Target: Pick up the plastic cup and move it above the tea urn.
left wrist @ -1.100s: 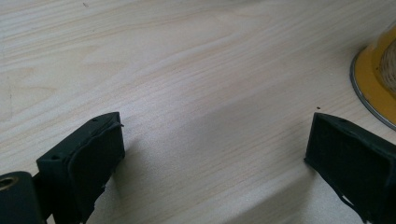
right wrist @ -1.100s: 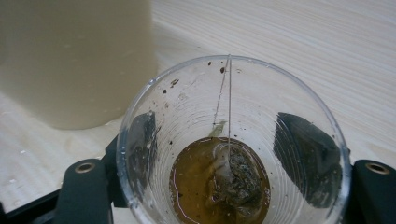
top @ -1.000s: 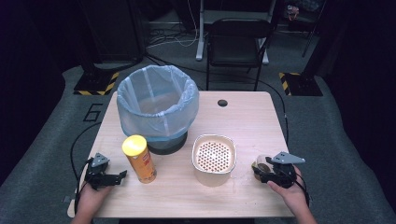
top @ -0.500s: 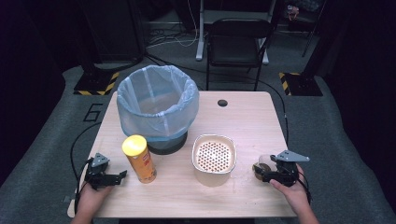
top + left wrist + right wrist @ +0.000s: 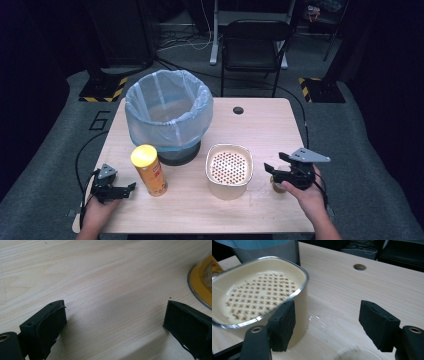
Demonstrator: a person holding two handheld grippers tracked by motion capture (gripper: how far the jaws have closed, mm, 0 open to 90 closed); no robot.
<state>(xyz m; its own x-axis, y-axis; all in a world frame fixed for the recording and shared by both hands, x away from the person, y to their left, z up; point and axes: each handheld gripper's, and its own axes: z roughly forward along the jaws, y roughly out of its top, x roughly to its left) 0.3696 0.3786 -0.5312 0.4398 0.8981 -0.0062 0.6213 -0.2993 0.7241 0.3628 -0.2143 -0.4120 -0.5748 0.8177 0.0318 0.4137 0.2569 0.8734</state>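
Note:
A cream tub (image 5: 229, 170) with a dotted bottom stands at the table's front middle. My right gripper (image 5: 272, 174) hovers open just right of it, above a small round brownish object (image 5: 276, 186). In the right gripper view the tub (image 5: 257, 295) sits beside the left jaw, nothing lies between the gripper's (image 5: 327, 322) jaws, and a blurred pale round thing (image 5: 355, 353) shows at the bottom edge. A yellow chip can (image 5: 148, 170) stands upright at the front left. My left gripper (image 5: 129, 189) rests open on the table just left of it; the can's base (image 5: 200, 282) shows past the right jaw of this gripper (image 5: 115, 322).
A mesh bin with a blue liner (image 5: 167, 112) stands behind the can and tub. A cable hole (image 5: 238, 110) is in the wooden table (image 5: 270, 135) at the back. A black chair (image 5: 255, 47) stands beyond the far edge.
My right gripper has risen slightly beside the tub. The left gripper, can, tub and bin have not moved.

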